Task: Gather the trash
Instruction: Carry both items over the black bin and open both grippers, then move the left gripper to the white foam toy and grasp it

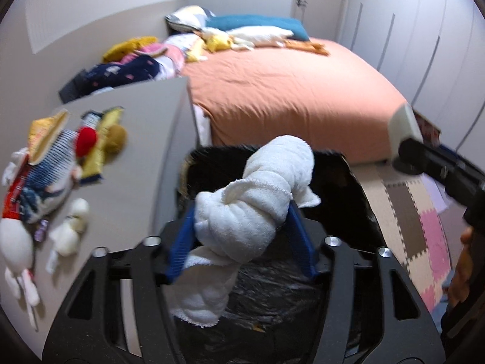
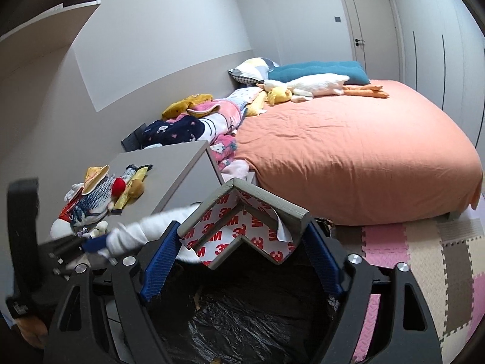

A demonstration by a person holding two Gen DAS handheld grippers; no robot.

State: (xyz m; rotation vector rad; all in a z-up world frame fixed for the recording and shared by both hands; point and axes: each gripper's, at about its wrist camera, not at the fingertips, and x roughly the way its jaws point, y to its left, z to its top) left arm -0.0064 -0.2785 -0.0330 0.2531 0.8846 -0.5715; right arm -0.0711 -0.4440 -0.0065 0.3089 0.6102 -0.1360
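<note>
left gripper (image 1: pixel 242 227): jaws spread wide, blue ribbed pads on either flank of a knotted white terry towel (image 1: pixel 251 212); towel fills the gap and touches both pads, firm clamp or loose rest can't tell.
towel: soft, looped pile, twisted into a lumpy knot, tail hanging below the jaws, directly over the bin.
right gripper (image 2: pixel 242 242): jaws wide, an L-section grey foam corner guard (image 2: pixel 242 212) between the pads, its red-on-white printed backing paper peeling; grip can't tell.
trash bin (image 1: pixel 348 182): black, lined with a crinkled glossy bag, under both grippers.
desk (image 2: pixel 182 166): smooth grey top, plush toys (image 2: pixel 91 203) piled at left.
bed (image 2: pixel 363 151): orange sheet, behind the bin.
</note>
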